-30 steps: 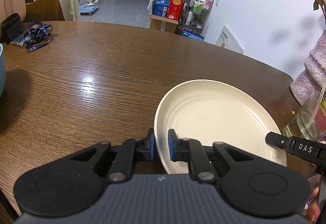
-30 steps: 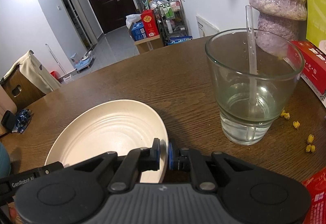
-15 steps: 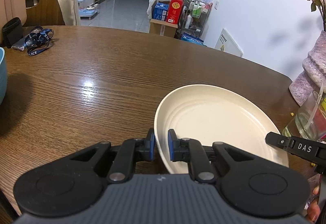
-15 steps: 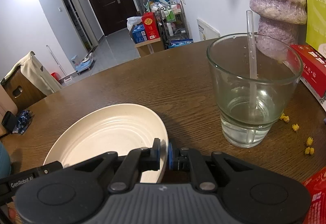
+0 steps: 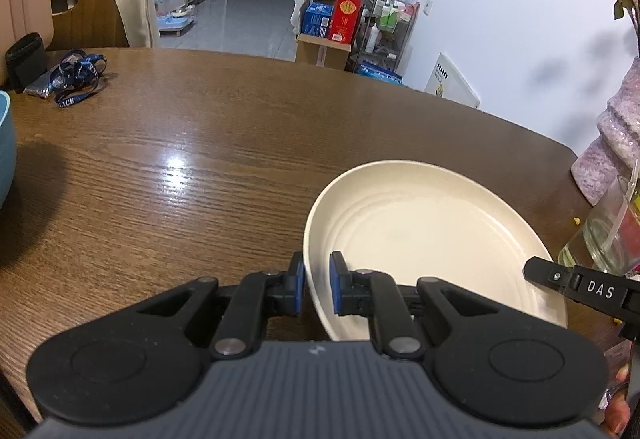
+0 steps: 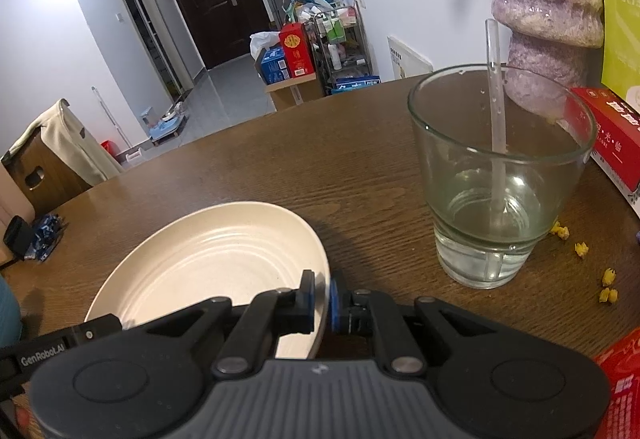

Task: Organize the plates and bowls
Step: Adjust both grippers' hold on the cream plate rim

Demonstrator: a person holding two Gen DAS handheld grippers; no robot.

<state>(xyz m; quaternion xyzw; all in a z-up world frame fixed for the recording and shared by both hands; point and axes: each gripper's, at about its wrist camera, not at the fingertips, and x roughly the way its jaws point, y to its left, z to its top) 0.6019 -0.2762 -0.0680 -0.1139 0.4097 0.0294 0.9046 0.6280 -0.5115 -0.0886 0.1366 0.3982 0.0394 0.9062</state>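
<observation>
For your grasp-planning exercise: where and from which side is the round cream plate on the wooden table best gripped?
Grip the round cream plate by its thin raised rim, from the near edge, one finger inside, one outside. Left gripper and right gripper already pinch opposite sides so.

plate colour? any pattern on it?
Plate: plain cream, no print, only faint concentric ridges. Shows best in the left wrist view.

**Readable text in view**

You get "DAS" on the black gripper arm [image 5: 596, 289] crossing the cream plate [image 5: 432, 231] at its right edge. "GenRobot.AI" sits on the black arm [image 6: 42, 350] left of that plate. "LICE" shows on the blue lanyard [image 5: 78, 79], far left. Red box [image 6: 612, 135] lettering: Chinese, too distorted.
</observation>
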